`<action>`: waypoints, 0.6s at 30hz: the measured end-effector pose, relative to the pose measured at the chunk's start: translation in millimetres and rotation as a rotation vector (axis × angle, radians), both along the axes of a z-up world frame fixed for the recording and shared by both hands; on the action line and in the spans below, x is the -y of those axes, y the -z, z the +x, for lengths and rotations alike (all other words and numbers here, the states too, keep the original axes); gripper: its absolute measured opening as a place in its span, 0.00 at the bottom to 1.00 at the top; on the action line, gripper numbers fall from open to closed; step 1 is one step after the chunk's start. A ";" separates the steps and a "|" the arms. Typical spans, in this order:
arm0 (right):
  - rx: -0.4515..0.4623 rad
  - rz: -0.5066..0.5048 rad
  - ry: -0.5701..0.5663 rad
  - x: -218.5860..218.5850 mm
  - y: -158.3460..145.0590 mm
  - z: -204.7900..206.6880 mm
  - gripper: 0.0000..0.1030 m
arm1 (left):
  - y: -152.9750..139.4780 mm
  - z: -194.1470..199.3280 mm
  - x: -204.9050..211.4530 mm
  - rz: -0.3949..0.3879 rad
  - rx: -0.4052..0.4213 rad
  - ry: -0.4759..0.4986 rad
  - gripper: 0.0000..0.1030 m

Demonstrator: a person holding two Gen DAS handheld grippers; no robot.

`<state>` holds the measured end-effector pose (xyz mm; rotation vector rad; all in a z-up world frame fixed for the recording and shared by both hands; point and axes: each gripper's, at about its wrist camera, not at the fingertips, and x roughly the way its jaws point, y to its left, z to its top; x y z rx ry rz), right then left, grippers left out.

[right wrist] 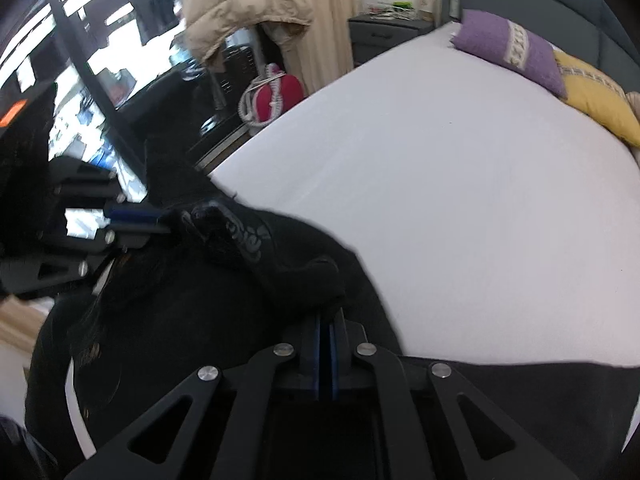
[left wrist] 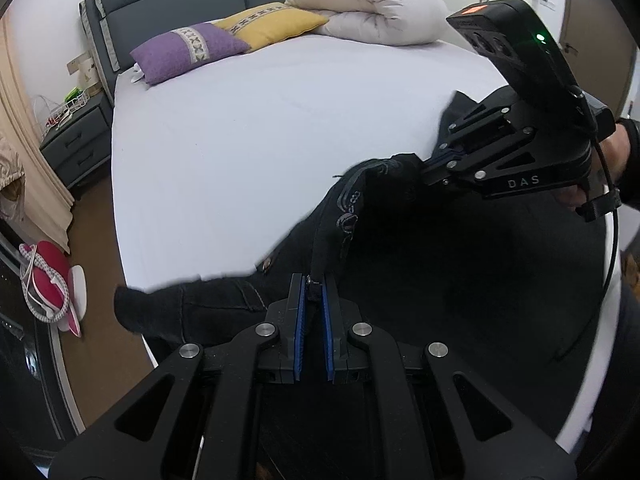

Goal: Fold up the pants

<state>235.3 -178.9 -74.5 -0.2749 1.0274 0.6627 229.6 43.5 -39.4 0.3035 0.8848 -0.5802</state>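
Black pants [left wrist: 420, 248] bunched at near edge of bed [left wrist: 280, 128], waistband stretched in air btwn both grippers, one end hanging off near-left corner toward floor. Left gripper [left wrist: 314, 292] pinches a waistband edge, blue pads nearly together w/ cloth between. Right gripper [left wrist: 434, 164], seen to the right in left wrist view, clamps the other waistband end; in its own view right gripper [right wrist: 329, 320] has pads pressed tight on fabric, left gripper [right wrist: 160, 220] at left. Bed sheet beyond pants bare to far end, where purple pillow [left wrist: 188, 50], yellow pillow [left wrist: 276, 24] and rolled white duvet [left wrist: 372, 0] sit against headboard. Nightstand [left wrist: 76, 140] far left; red item [left wrist: 46, 276] on floor left of bed.
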 end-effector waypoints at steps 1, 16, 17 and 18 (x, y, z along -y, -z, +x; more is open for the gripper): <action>0.010 -0.022 -0.025 -2.1 -1.1 -18.5 0.05 | -0.6 -14.6 -0.7 0.006 -0.001 0.010 0.06; 0.083 -0.406 -0.306 -29.9 24.9 -226.9 0.04 | 35.6 -190.8 0.5 0.076 -0.102 0.193 0.06; 0.084 -0.418 -0.317 -32.0 27.3 -231.3 0.04 | 38.7 -200.9 1.5 0.083 -0.111 0.206 0.06; 0.086 -0.435 -0.330 -34.4 29.9 -237.0 0.04 | 41.3 -207.2 1.9 0.093 -0.114 0.214 0.06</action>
